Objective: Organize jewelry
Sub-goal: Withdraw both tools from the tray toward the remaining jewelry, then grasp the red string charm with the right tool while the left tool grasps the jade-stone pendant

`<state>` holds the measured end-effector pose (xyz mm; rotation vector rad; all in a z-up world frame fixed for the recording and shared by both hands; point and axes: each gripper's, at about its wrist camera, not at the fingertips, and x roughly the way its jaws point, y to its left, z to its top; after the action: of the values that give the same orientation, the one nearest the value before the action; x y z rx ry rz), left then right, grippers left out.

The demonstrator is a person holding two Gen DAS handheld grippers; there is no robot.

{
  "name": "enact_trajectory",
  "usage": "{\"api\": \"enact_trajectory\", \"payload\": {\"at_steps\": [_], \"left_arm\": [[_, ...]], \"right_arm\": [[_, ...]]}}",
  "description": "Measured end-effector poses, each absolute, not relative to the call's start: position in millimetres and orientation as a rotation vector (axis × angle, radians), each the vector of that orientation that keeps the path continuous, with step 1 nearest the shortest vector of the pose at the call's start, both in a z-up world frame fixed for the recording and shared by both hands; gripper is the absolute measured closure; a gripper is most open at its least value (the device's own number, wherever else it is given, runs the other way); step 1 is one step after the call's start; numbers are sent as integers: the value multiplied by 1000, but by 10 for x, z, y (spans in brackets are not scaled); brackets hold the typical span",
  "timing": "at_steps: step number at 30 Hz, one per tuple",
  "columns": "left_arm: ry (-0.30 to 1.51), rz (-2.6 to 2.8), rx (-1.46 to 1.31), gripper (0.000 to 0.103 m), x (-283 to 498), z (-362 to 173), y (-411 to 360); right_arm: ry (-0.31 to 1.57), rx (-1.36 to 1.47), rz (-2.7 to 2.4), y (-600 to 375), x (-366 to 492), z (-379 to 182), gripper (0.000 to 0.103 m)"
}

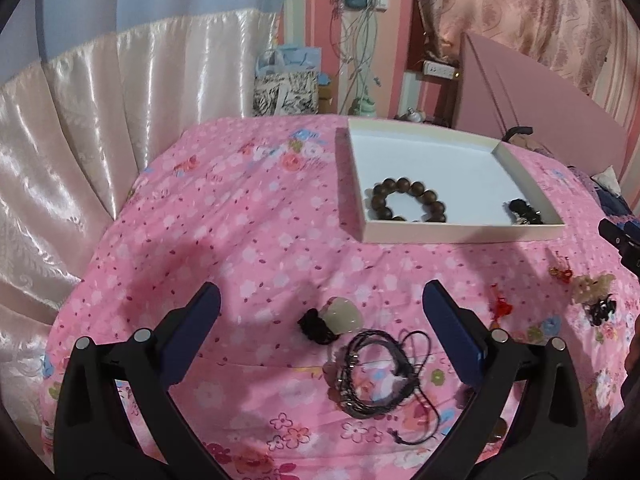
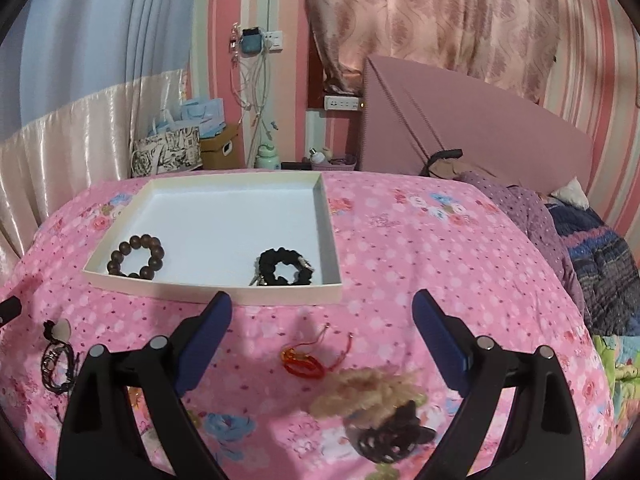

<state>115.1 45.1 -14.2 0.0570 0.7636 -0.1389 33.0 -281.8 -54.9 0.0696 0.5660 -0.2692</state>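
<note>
Left gripper: your left gripper hangs over the pink floral bedspread with its blue-padded fingers spread wide and nothing between them; it is released.
Right gripper: your right gripper is likewise spread wide over the bedspread, grasping nothing; its far-side tip sits just near the box's front wall.
Box: the shallow white box lies flat on the bedspread, far of both grippers; in your right view its front wall faces you.
In the box: a brown wooden bead bracelet lies at the near left of the floor; a black beaded bracelet with small silver charms lies at the near right corner; the two are well apart.
Left of the bed: a pale stone pendant on a black knot lies between your left fingers; just near of it, touching or almost touching, a coil of dark cord bracelets.
Right of the bed: a red string bracelet lies between your right fingers; nearer you, a blurred tan fluffy piece sits against a dark brown hair claw; whether they overlap you cannot tell.
Surroundings: a pink headboard stands far right; satin curtains hang far left.
</note>
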Motion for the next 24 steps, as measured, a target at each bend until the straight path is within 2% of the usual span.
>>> {"api": "enact_trajectory", "payload": {"at_steps": [12,20,24], "left_arm": [[847,-106,59,6,1413,-556,496],[925,-146,-3,34,1514,-745,666],[929,-172,38,44,1500,-796,578]], "right_arm": [[668,65,-268,-2815,523,-961,12],[739,51,-298,-2883,559,-1193,12],[749,73,-299,-2925,551,-1232,12]]}}
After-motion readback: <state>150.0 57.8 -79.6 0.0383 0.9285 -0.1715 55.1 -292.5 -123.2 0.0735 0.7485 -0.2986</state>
